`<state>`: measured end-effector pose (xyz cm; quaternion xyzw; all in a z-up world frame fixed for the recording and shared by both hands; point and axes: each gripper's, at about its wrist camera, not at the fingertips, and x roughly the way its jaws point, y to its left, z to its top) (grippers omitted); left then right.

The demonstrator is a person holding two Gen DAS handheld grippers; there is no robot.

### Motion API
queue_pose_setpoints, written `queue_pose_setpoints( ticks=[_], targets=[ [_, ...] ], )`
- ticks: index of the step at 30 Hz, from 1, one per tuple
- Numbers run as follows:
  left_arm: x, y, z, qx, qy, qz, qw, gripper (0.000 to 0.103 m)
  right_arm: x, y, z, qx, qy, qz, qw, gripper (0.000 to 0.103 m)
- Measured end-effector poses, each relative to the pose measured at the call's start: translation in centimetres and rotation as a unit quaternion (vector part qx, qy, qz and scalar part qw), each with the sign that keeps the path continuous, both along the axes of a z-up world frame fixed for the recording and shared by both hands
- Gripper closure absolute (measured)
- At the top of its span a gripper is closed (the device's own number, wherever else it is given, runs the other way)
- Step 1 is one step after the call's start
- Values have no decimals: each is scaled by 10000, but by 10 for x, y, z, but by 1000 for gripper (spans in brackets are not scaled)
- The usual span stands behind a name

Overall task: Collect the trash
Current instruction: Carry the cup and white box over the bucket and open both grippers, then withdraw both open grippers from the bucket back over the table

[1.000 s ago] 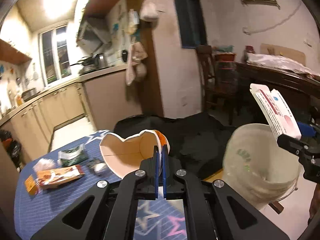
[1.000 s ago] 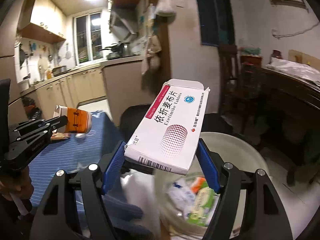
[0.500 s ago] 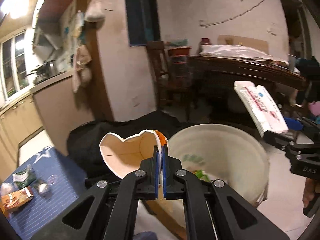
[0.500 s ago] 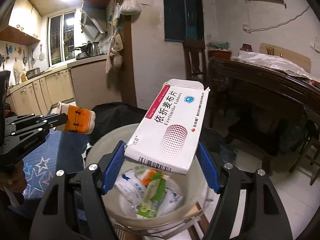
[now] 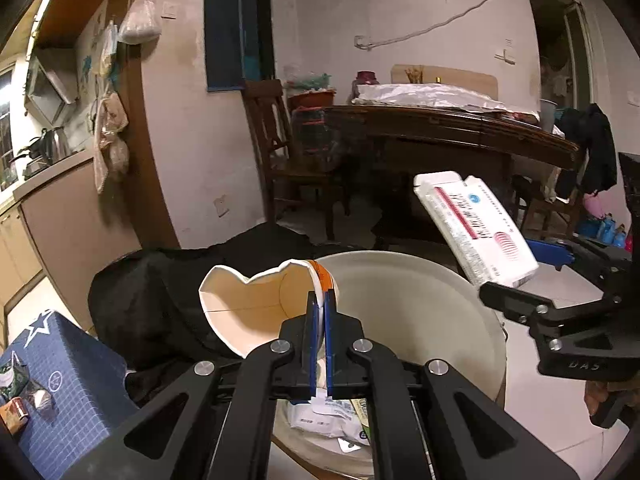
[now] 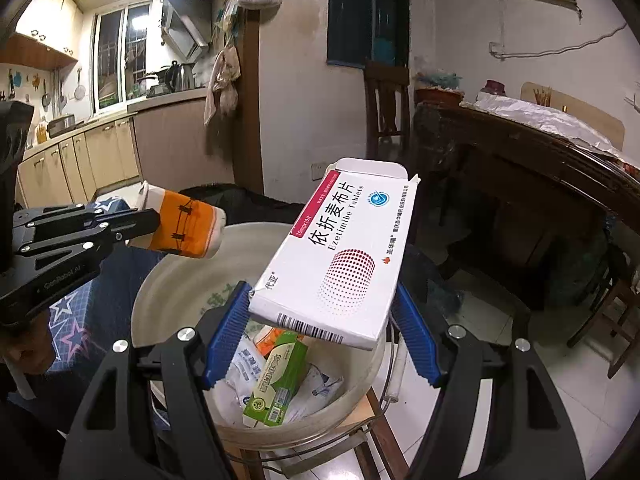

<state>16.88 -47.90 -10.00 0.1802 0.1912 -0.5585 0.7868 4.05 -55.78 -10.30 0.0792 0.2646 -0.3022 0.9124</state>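
Observation:
My left gripper (image 5: 319, 304) is shut on the rim of a crushed orange and white paper cup (image 5: 256, 304) and holds it over the near edge of the white trash bucket (image 5: 432, 300). The cup also shows in the right wrist view (image 6: 184, 226). My right gripper (image 6: 320, 316) is shut on a white medicine box (image 6: 340, 252), held flat above the bucket (image 6: 168, 292). The box also shows in the left wrist view (image 5: 476, 228). Wrappers and a green carton (image 6: 276, 380) lie inside the bucket.
A blue star-patterned table (image 5: 60, 380) with small wrappers (image 5: 16, 396) is at the left. A black cloth (image 5: 168, 280) lies behind the bucket. A dark wooden table (image 5: 440, 132) and chair (image 5: 276, 152) stand at the back. Tiled floor (image 6: 560, 380) is at the right.
Both grippers have moved right from the blue table, carrying the cup and the box over the bucket. The bucket's contents now show in the right wrist view.

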Motion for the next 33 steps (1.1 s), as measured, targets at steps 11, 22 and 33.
queue_pose_setpoints(
  ticks=[11,22,33],
  targets=[
    [6,-9,-11,115,132,-83,9998,92,3,-14,-8,159,10,-59,9999,27],
    [1,2,-3,46,37,-40,10000,89,-11,-17,-5,276,-202,-176,9993,27],
    [12,52,2,-8,-68,430,9991,80,16,12,-4,240,-196,274,9991,27]
  ],
)
